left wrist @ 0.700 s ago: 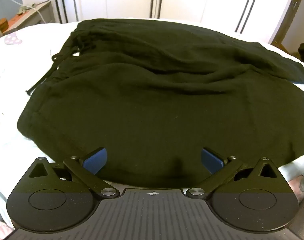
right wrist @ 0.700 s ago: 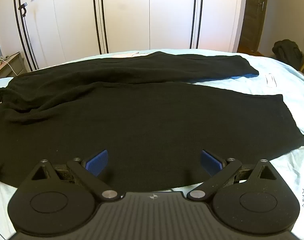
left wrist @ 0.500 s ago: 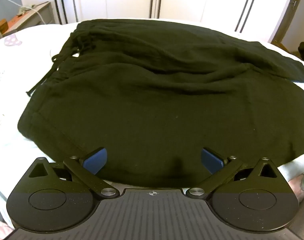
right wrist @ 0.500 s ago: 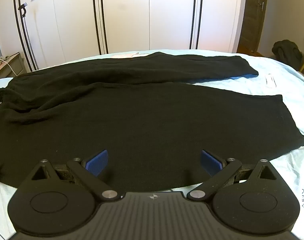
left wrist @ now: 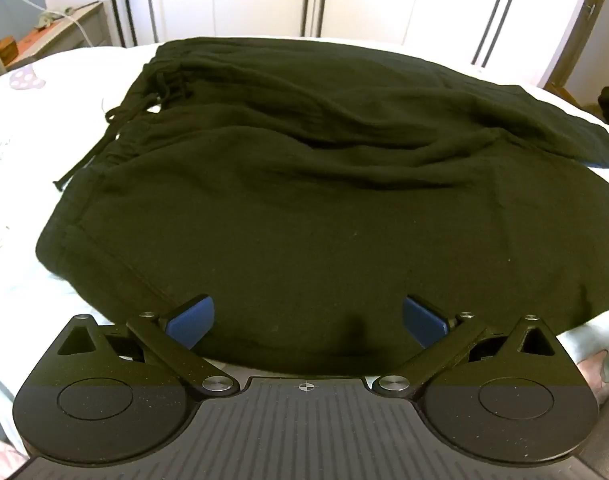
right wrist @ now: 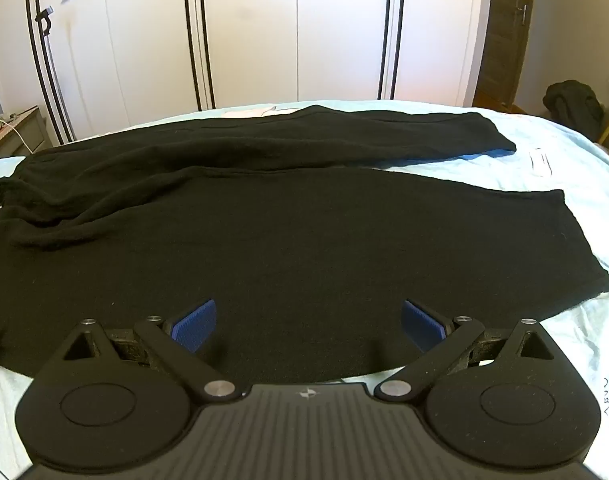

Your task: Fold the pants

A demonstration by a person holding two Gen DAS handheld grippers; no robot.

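Note:
Black pants point(left wrist: 304, 208) lie spread flat on a pale bed point(left wrist: 20, 280), waistband and drawstring point(left wrist: 116, 120) to the left, both legs running right. In the right wrist view the pants point(right wrist: 264, 248) show both leg ends, the near hem point(right wrist: 584, 248) at the right and the far leg point(right wrist: 384, 140) behind it. My left gripper point(left wrist: 307, 320) hovers over the near edge by the waist, open, its blue pads point(left wrist: 190, 320) wide apart with nothing pinched. Over the near leg's front edge my right gripper point(right wrist: 307, 322) is open too, its pads point(right wrist: 194, 322) apart above the cloth.
White wardrobe doors point(right wrist: 304, 32) line the wall behind the bed. A low shelf with a cable point(left wrist: 52, 36) stands at the far left. A dark bag point(right wrist: 572, 104) sits on the floor at the right, beside a brown door point(right wrist: 504, 28).
The left view has shifted slightly, the pants sitting a little lower and to the right in it. The right view is unchanged. Both grippers stay open.

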